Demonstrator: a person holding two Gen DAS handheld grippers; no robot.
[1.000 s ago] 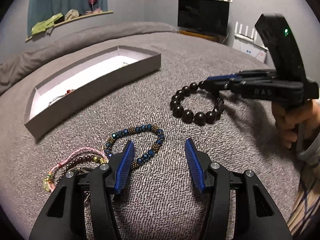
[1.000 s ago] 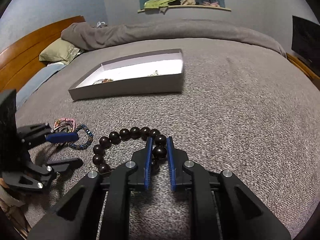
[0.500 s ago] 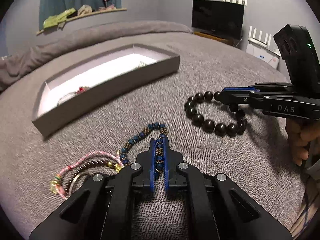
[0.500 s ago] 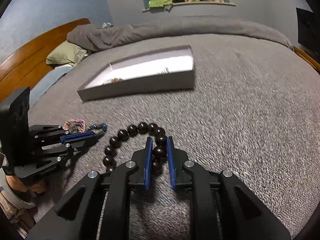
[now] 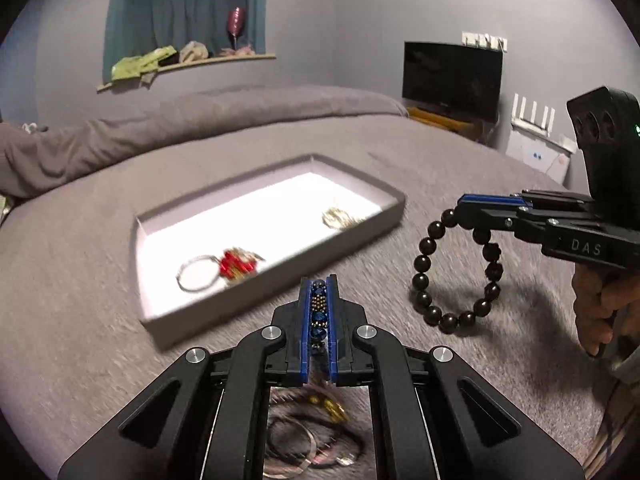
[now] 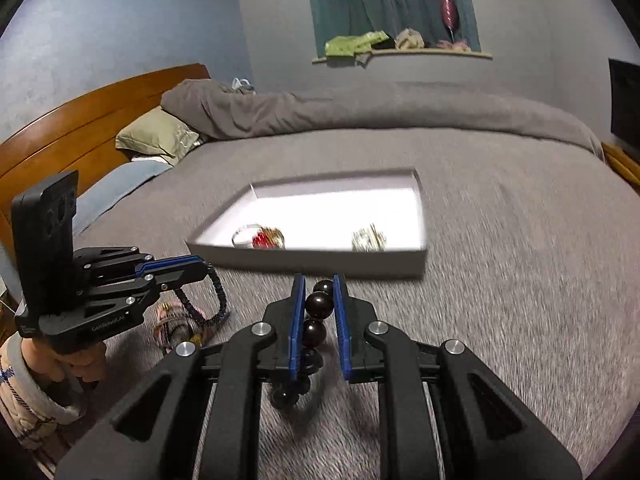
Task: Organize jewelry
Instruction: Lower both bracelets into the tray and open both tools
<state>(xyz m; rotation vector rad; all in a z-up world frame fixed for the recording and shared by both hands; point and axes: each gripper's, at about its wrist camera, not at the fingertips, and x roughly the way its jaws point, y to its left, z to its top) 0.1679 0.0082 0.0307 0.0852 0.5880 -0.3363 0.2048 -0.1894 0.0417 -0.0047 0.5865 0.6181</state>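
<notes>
Both bracelets have lifted off the bed: left gripper (image 5: pixel 319 304) pinches the blue beaded bracelet (image 5: pixel 319 312), right gripper (image 6: pixel 319 304) clamps the dark bead bracelet (image 6: pixel 319 305). Limp, light strands; tray (image 5: pixel 372 226) ahead.

Room's dim on both my wrist cams. White tray floor (image 5: pixel 248 216) blows out, overexposed. Motion blur smears the blanket weave (image 6: pixel 520 280) and tray contents; my gripper bodies stay sharp. Heavy fisheye bending, black vignette in the corners.
</notes>
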